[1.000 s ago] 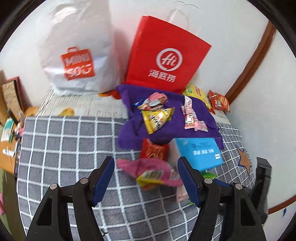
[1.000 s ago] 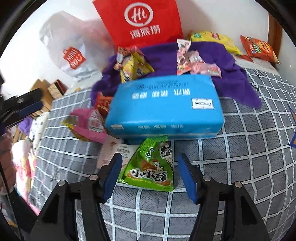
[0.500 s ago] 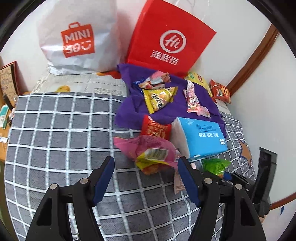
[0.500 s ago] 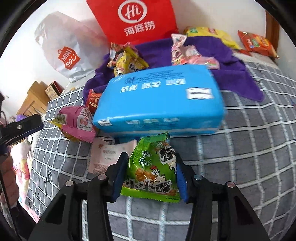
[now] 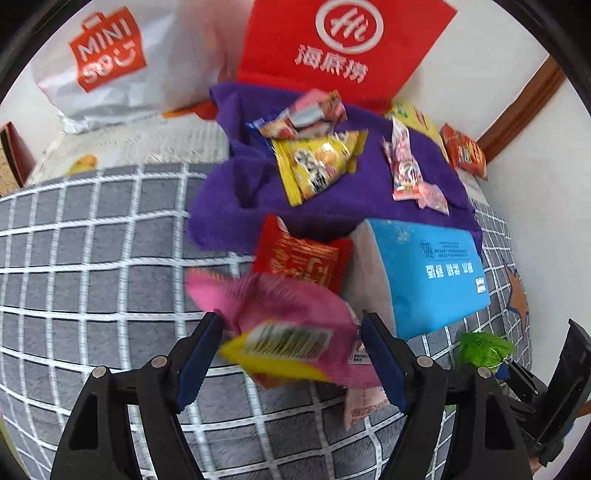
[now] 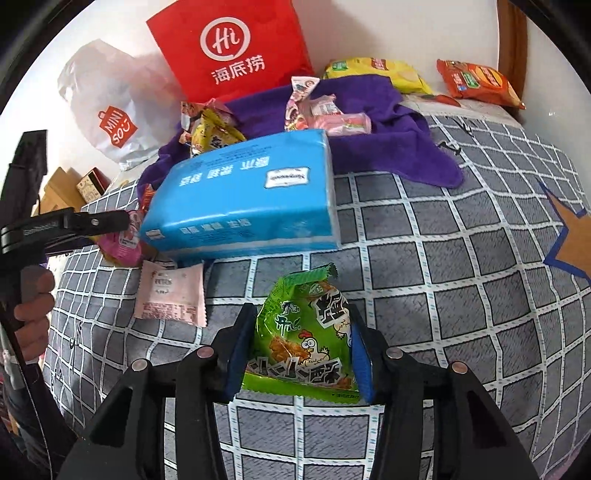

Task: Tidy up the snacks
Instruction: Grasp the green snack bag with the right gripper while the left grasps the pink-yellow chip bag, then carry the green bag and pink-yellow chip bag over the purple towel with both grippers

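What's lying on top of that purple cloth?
On the purple cloth lie a yellow snack packet, a reddish packet above it, and pink candy packets. The blue tissue pack covers its near edge, hiding whatever lies beneath.

White wall point(image 6: 388, 26) behind, plain, evenly lit, no hard shadows. Brown wooden trim point(image 5: 517, 107) runs diagonally along the wall at right; same trim point(image 6: 511, 48) upright in right wrist view. Surface covered by grey cloth with white grid point(image 5: 81, 266), an orange star with blue outline point(image 6: 572, 236) printed on it at right. Quilted white patch point(image 5: 147, 144) beyond the grey cloth toward the wall. At far left, wooden furniture point(image 6: 59, 188) with cardboard boxes point(image 6: 90, 184), partly cut off.
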`<state>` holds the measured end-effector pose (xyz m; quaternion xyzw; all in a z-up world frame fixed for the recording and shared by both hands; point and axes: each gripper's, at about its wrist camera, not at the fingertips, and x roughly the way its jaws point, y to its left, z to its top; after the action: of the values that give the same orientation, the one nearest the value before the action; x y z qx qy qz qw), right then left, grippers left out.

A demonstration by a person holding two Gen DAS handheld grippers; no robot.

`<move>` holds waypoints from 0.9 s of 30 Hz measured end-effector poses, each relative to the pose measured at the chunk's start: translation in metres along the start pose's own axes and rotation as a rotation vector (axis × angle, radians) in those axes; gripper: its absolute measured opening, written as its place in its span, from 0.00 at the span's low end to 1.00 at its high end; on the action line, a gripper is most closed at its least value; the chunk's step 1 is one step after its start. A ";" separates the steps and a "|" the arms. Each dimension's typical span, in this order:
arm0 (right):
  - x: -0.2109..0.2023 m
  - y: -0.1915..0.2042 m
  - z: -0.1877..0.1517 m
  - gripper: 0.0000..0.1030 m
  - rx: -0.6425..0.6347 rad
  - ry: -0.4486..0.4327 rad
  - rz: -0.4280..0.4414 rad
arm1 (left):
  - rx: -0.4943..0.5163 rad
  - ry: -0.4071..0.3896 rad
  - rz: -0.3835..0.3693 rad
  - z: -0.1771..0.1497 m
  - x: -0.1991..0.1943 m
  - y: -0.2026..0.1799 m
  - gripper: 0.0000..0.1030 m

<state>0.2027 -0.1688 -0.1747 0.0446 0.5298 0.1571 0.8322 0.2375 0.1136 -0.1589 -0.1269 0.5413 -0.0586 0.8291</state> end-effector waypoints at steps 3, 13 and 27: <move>0.003 -0.004 -0.001 0.46 0.005 0.006 0.000 | 0.006 -0.007 0.013 -0.001 0.003 -0.003 0.74; -0.002 -0.001 -0.004 0.45 -0.030 -0.015 -0.023 | -0.018 -0.025 -0.028 -0.013 -0.013 0.005 0.58; -0.034 0.009 -0.009 0.45 -0.084 -0.073 -0.033 | 0.006 -0.097 -0.042 -0.046 -0.057 -0.002 0.55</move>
<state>0.1790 -0.1713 -0.1465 0.0064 0.4929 0.1640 0.8545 0.1726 0.1187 -0.1251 -0.1385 0.4973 -0.0714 0.8535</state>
